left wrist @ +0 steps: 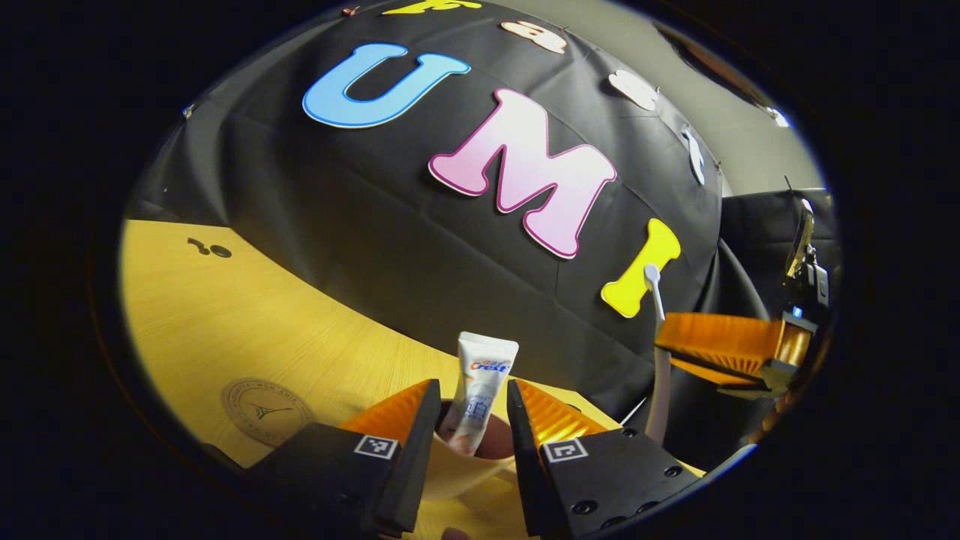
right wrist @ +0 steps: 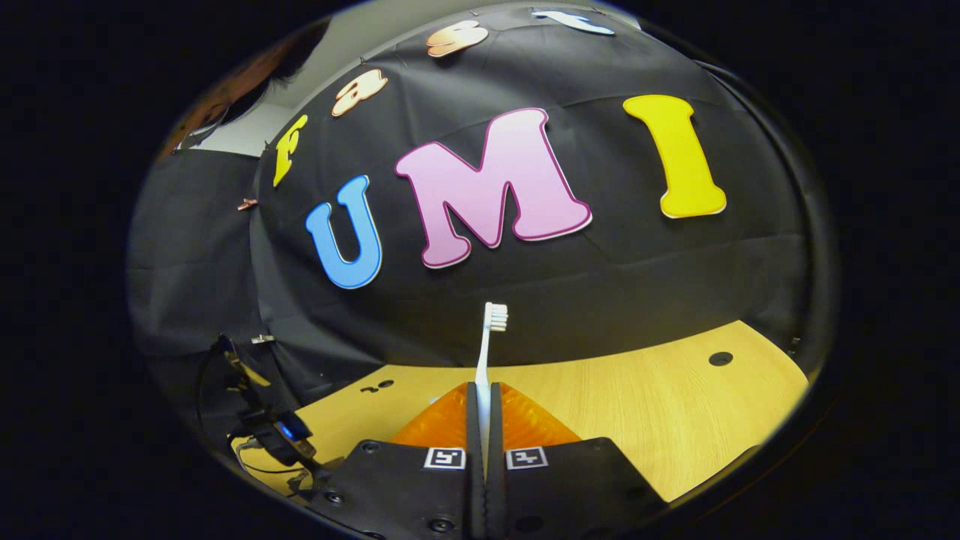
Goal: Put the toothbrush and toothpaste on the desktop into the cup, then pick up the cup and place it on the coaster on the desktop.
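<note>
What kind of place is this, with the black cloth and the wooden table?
Probably a recording booth for handheld grippers: black cloth wall, a wooden desktop, and staged props, a toothpaste tube in a cup and a toothbrush clamped upright.

My work surface here is a pale yellow wood-grain desktop [left wrist: 247,330], running back to the booth's black cloth wall. Sitting flat on it off to my left is a round tan coaster with a printed emblem [left wrist: 268,409]. There are a couple of small dark round holes in the board [right wrist: 721,358] (cable grommets maybe, can't tell).
</note>
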Action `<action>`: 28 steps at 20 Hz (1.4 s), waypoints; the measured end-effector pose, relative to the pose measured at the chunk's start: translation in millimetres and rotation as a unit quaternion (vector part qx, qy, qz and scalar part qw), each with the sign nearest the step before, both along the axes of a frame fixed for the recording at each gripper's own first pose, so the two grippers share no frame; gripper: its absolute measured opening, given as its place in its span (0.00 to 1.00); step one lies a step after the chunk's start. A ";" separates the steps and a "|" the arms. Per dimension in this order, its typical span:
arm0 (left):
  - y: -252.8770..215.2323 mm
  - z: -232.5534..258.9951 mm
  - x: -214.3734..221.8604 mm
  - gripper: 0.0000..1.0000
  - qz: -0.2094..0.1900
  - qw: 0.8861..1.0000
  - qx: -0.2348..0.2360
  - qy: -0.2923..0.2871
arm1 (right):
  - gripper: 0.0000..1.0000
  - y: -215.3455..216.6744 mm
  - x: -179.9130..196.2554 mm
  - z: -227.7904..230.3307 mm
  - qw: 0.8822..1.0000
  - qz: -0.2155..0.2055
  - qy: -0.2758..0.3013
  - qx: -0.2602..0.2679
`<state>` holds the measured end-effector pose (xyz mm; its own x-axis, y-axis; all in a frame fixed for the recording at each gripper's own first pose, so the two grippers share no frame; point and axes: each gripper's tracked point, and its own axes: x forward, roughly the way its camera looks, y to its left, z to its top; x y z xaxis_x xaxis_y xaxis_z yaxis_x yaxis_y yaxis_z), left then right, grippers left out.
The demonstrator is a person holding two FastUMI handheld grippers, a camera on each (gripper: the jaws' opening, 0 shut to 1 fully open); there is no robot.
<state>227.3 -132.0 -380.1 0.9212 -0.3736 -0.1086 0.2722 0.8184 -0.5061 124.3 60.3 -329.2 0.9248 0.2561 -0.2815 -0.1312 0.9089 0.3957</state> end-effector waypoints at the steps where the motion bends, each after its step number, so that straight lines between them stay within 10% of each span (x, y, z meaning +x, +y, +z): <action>1: 2.2 1.8 -5.0 0.56 -0.002 1.000 -0.001 0.001 | 0.05 3.1 5.4 4.8 1.000 0.000 -0.009 0.005; 10: 49.9 22.7 -62.0 0.56 0.010 1.000 0.024 0.008 | 0.05 61.8 49.9 25.3 0.993 0.077 -0.091 0.000; 28: 88.7 -21.9 -113.1 0.57 0.033 0.994 0.067 0.076 | 0.06 112.7 26.5 -99.4 0.959 0.204 -0.054 -0.189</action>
<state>114.2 -43.4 -402.0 0.9124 -0.2853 -0.2934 0.1436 0.8946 -0.4232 150.8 173.0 -428.6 0.7983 0.5008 -0.3344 -0.5279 0.8492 0.0115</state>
